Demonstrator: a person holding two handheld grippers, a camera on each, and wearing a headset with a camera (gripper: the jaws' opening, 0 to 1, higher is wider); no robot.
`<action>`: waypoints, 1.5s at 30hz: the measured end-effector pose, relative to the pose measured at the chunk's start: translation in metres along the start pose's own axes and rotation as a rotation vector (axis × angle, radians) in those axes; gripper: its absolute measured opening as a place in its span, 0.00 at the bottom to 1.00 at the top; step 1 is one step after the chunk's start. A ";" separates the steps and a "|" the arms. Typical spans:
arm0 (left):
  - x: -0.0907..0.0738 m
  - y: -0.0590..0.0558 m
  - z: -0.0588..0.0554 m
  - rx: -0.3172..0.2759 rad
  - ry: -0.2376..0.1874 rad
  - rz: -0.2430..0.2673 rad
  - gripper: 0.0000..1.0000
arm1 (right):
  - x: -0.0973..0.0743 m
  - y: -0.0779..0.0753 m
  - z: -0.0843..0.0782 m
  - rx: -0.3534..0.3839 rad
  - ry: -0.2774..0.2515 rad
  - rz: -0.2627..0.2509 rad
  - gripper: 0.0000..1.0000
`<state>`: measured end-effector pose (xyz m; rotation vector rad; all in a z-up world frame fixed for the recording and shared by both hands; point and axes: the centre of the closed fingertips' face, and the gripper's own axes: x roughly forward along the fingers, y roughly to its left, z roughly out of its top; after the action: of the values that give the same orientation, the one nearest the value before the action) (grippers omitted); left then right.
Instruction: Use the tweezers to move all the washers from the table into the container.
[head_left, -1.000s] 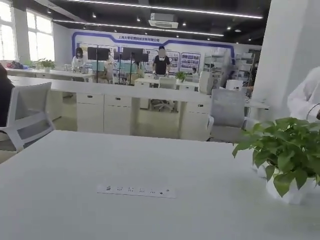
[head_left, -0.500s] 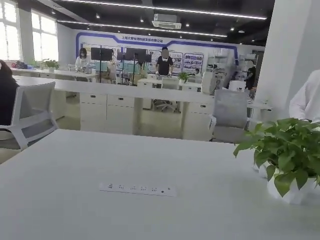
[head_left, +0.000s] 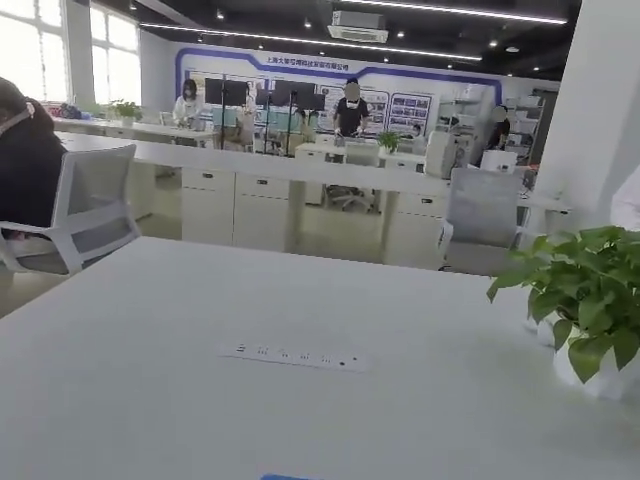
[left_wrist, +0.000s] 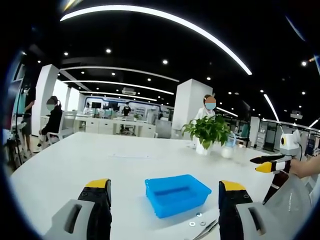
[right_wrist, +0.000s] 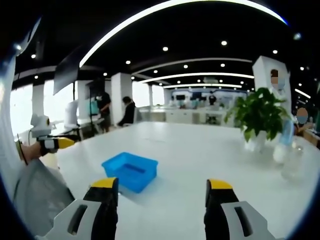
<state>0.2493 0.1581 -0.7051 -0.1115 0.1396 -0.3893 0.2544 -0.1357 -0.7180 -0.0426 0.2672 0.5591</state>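
Observation:
A blue container stands on the white table, with three small washers lying just in front of it. Beside them the thin tip of the tweezers pokes in at the bottom edge. My left gripper is open above the table, its yellow-tipped jaws wide apart with nothing between them. My right gripper is open too and holds nothing; the container sits ahead of it to the left. Each gripper also appears in the other's view: the right gripper, the left gripper. A blue sliver touches the head view's bottom edge.
A potted plant stands at the table's right side, with a clear bottle near it. A power strip is set into the table's middle. An office chair and a seated person are at the far left.
Only the head camera has shifted, left and slightly down, bringing a blue sliver in at the bottom edge. No thing on the table has visibly moved.

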 end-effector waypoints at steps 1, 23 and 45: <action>0.000 0.000 0.000 0.001 0.000 -0.001 0.90 | 0.000 0.000 0.000 0.002 0.000 0.002 0.69; 0.002 -0.003 -0.007 0.002 0.041 -0.015 0.89 | -0.002 -0.003 0.001 0.004 -0.008 -0.024 0.69; 0.006 -0.033 -0.026 0.056 0.302 -0.320 0.54 | 0.020 0.036 -0.002 -0.015 0.179 0.189 0.36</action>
<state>0.2385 0.1229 -0.7264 -0.0186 0.4115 -0.7287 0.2510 -0.0946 -0.7240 -0.0827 0.4445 0.7464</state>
